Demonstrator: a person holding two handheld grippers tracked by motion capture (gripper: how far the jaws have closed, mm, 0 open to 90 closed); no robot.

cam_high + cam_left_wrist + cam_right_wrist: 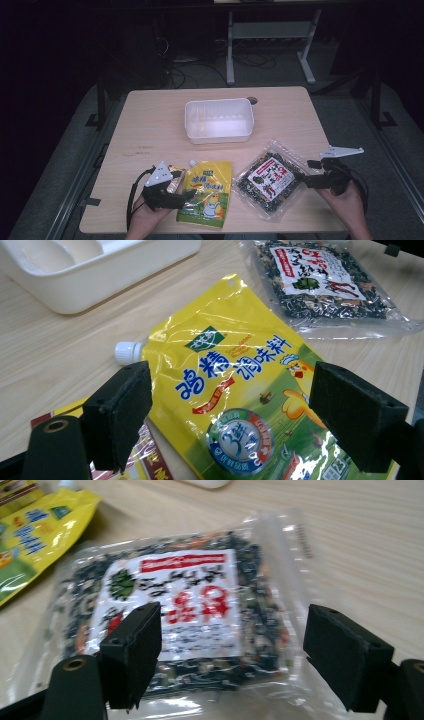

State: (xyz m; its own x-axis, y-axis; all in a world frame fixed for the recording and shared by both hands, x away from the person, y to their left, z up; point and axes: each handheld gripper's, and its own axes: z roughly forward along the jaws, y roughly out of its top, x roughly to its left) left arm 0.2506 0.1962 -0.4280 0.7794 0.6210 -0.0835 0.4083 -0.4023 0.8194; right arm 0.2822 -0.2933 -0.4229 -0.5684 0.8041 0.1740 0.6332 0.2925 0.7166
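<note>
Jaws of the left gripper (227,415) stand wide apart over the glossy yellow spouted pouch with blue Chinese lettering (235,390), gripping nothing. The right gripper (232,655) is likewise spread above the clear crinkly bag of dark dried mix with a white and red label (185,610), just right of the pouch. Beyond the pouch sits the white rectangular plastic tub (218,120), with bare pale wooden table (150,125) between and to its left.
</note>
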